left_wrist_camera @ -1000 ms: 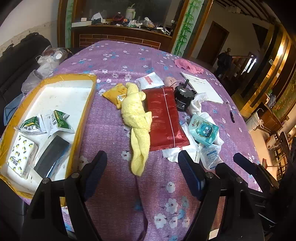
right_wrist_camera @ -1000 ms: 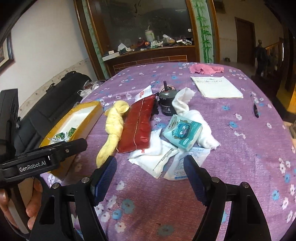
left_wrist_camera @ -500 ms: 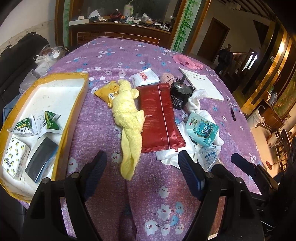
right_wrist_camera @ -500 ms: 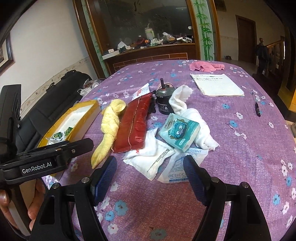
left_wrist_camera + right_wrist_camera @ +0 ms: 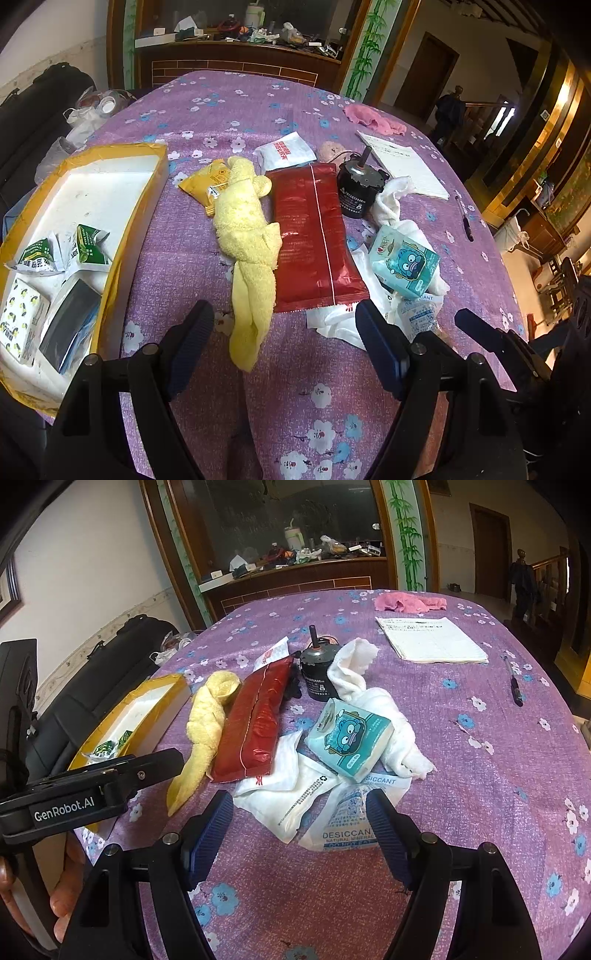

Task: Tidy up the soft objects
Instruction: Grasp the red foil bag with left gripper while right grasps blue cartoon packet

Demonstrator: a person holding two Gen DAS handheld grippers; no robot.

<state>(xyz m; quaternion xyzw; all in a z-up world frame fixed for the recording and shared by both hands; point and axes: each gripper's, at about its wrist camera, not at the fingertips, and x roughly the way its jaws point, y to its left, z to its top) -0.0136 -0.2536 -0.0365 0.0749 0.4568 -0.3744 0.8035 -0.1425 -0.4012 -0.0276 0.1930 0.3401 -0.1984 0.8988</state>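
Note:
A twisted yellow towel (image 5: 251, 243) lies on the purple flowered table, beside a long red packet (image 5: 314, 236). A teal tissue pack (image 5: 404, 262) rests on a white towel (image 5: 395, 206) and white desiccant bags (image 5: 417, 314). My left gripper (image 5: 284, 350) is open and empty, just short of the yellow towel's near end. My right gripper (image 5: 299, 834) is open and empty, above the desiccant bags (image 5: 343, 819); the yellow towel (image 5: 207, 720), red packet (image 5: 255, 723), tissue pack (image 5: 349, 738) and white towel (image 5: 373, 701) lie beyond.
A yellow-rimmed box (image 5: 125, 236) at the left holds several packets. A black motor (image 5: 356, 188), a yellow pouch (image 5: 205, 181), a white sachet (image 5: 284, 151), a notepad (image 5: 402, 166), a pen (image 5: 463, 218) and a pink cloth (image 5: 373, 120) lie farther back. The left gripper's body (image 5: 81, 797) shows beside the right.
Both grippers have drawn back a little toward the near table edge, so the objects sit slightly farther away. Both stay open. Nothing on the table has moved.

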